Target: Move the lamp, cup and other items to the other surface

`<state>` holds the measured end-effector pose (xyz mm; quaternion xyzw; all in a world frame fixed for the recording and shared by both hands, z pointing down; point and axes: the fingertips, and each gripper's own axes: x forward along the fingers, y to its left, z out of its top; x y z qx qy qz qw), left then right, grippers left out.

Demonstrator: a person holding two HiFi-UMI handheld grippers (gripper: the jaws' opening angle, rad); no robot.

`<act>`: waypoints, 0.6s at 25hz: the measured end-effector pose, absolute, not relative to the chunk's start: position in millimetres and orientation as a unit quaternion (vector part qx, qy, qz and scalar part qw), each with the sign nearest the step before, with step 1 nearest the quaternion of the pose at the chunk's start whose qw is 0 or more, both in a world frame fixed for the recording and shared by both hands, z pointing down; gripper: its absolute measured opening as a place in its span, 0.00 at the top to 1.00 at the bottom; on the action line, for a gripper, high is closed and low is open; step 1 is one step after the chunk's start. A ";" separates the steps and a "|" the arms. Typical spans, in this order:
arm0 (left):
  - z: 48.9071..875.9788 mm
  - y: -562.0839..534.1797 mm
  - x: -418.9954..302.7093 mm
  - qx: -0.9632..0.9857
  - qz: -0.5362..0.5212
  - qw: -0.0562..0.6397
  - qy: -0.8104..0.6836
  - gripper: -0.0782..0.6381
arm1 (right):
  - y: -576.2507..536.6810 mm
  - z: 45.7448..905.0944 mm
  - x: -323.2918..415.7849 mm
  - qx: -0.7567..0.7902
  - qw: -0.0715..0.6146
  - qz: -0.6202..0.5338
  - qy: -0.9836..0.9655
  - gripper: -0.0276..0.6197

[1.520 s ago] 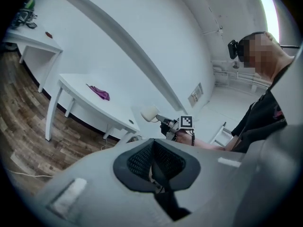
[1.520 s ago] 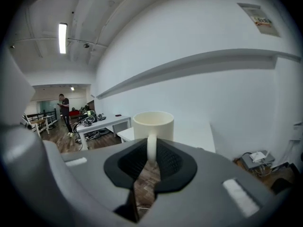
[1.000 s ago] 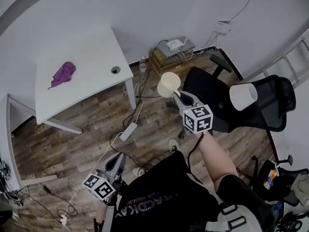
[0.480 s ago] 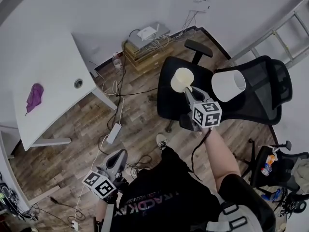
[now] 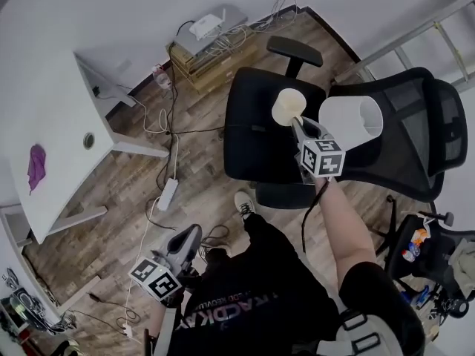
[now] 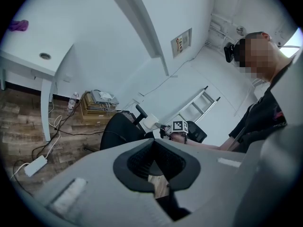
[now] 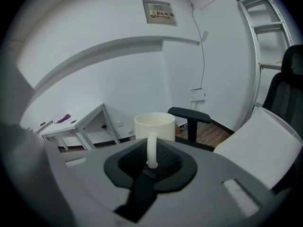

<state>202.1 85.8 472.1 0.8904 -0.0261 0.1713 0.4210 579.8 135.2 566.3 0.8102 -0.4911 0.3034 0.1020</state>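
Cup (image 7: 154,126) is hanging upright in the right gripper (image 5: 300,127), whose 2 jaws are pinching its handle. It is sitting over the black office chair (image 5: 252,147).

The right gripper view is showing the handle squeezed between the pads, while the head view is giving only the cup's open mouth and the marker cube behind it. The head view is also showing a white lampshade (image 5: 345,121) lying on the chair just beside the cup. In the right gripper view that shade is appearing only as a pale slab cut off by the right edge.

The left gripper (image 5: 189,236) is hanging low over the wood floor beside the person. Its own view is showing the jaws pressed together with nothing between them.

A white table (image 5: 59,95) carrying a purple cloth (image 5: 35,165) is standing well apart from the chair.

Whether the shade is touching the cup is hard to tell, and any lamp base is hidden.
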 end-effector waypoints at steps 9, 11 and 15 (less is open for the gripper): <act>500.9 109.0 239.6 0.864 0.233 0.444 -0.046 0.89 | 139.4 676.1 627.6 0.786 0.130 0.376 -0.473 0.88; 507.5 111.8 238.2 0.856 0.246 0.452 -0.054 0.89 | 138.6 698.9 636.5 0.785 0.129 0.393 -0.462 0.88; 523.1 108.5 233.8 0.843 0.261 0.463 -0.078 0.89 | 136.5 741.3 652.2 0.783 0.132 0.420 -0.440 0.88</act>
